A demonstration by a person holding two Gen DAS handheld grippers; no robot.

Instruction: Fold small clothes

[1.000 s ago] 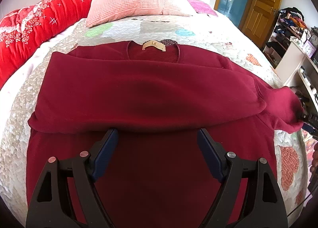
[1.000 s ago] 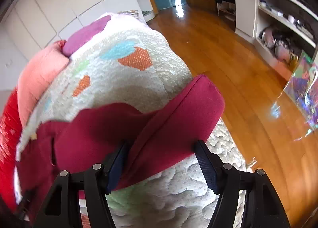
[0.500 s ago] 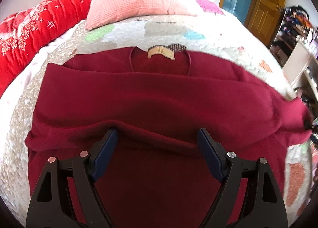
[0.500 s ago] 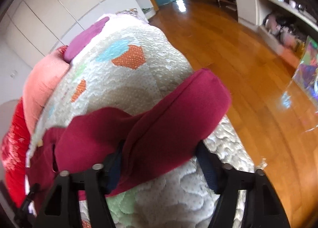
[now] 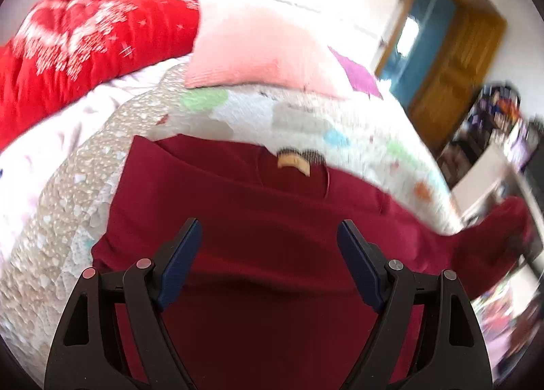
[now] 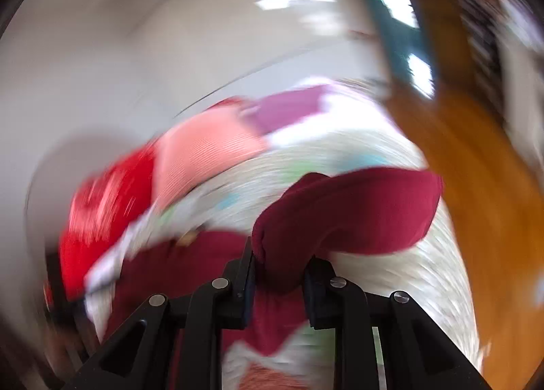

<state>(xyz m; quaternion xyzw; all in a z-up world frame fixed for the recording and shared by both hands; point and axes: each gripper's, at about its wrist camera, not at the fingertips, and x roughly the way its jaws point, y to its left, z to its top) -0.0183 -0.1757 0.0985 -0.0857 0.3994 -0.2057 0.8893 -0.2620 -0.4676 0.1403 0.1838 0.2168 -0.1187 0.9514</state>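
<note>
The right claw (image 6: 277,274) has just been closing and now grips the maroon sweater's (image 5: 272,220) sleeve cuff (image 6: 350,210). The left claw (image 5: 268,261) hangs released above the sweater on the bed (image 5: 306,118)

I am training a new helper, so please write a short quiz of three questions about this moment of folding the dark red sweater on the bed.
1. True or false: the right gripper is shut on the sweater sleeve.
2. What does the left gripper hold? A) the pink pillow B) the neck label C) nothing
3. Fill in: the tan neck label of the sweater lies toward the ____ pillow.

Key
1. True; its jaws have just been closing, with sleeve cloth bunched between them.
2. C; its jaws stand wide apart above the sweater.
3. pink
</note>
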